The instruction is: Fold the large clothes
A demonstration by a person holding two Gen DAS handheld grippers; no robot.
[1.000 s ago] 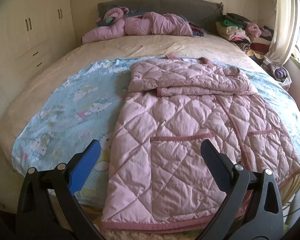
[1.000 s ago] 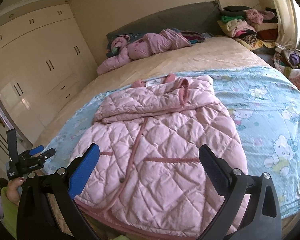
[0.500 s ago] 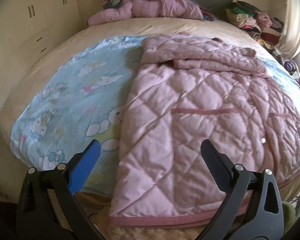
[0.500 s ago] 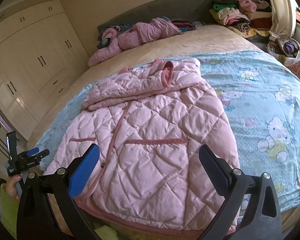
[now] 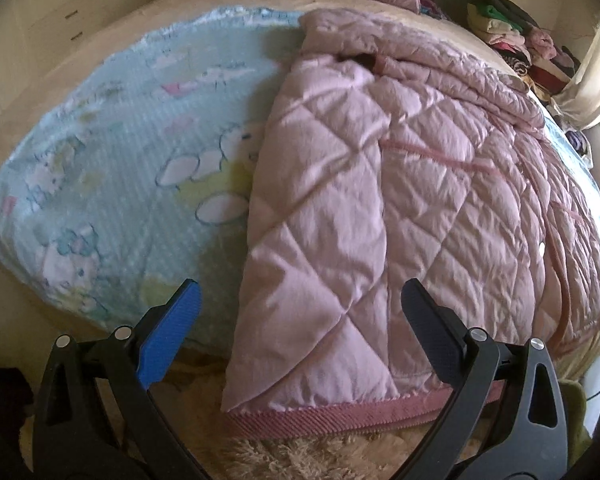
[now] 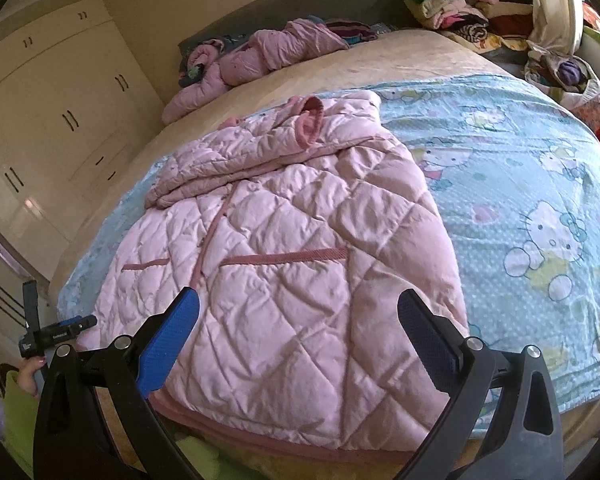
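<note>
A pink quilted coat (image 5: 400, 184) lies front up on a light blue cartoon-print blanket (image 5: 112, 168), sleeves folded across its chest, darker pink hem hanging over the bed's near edge. My left gripper (image 5: 300, 304) is open just above the coat's lower left corner, fingers either side of it, touching nothing. In the right wrist view the same coat (image 6: 284, 272) fills the middle, and my right gripper (image 6: 298, 320) hovers open over its lower right part. The left gripper (image 6: 56, 330) shows at that view's left edge, held by a hand.
Another pink garment (image 6: 260, 56) lies bunched by the grey headboard. A pile of folded clothes (image 6: 460, 4) sits at the far right corner with a bag (image 6: 564, 76) below it. White wardrobes (image 6: 60, 120) line the left wall. A shaggy rug (image 5: 300, 456) lies below the bed edge.
Both grippers have come down and forward toward the coat's hem end; the left now sits close over the lower left corner. Both stay open and the coat has not moved.
</note>
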